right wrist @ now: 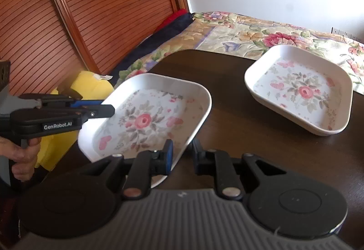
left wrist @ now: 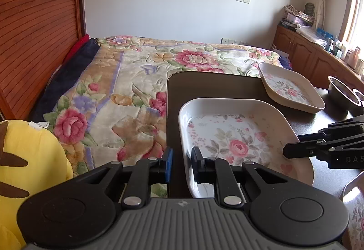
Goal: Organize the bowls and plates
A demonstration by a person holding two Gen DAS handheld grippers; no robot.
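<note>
- Left gripper (left wrist: 181,164) pinches the near dish's (left wrist: 238,136) left rim, centre frame.
- Right gripper (right wrist: 181,154) clamps its right rim.
- Second dish (right wrist: 300,90) sits upper right on the table (right wrist: 227,136).

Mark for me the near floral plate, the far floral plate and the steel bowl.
near floral plate (right wrist: 145,121), right wrist view, on the rose at its centre.
far floral plate (right wrist: 303,92), right wrist view, on its centre rose.
steel bowl (left wrist: 343,93), left wrist view, on its inner wall at the right edge.
</note>
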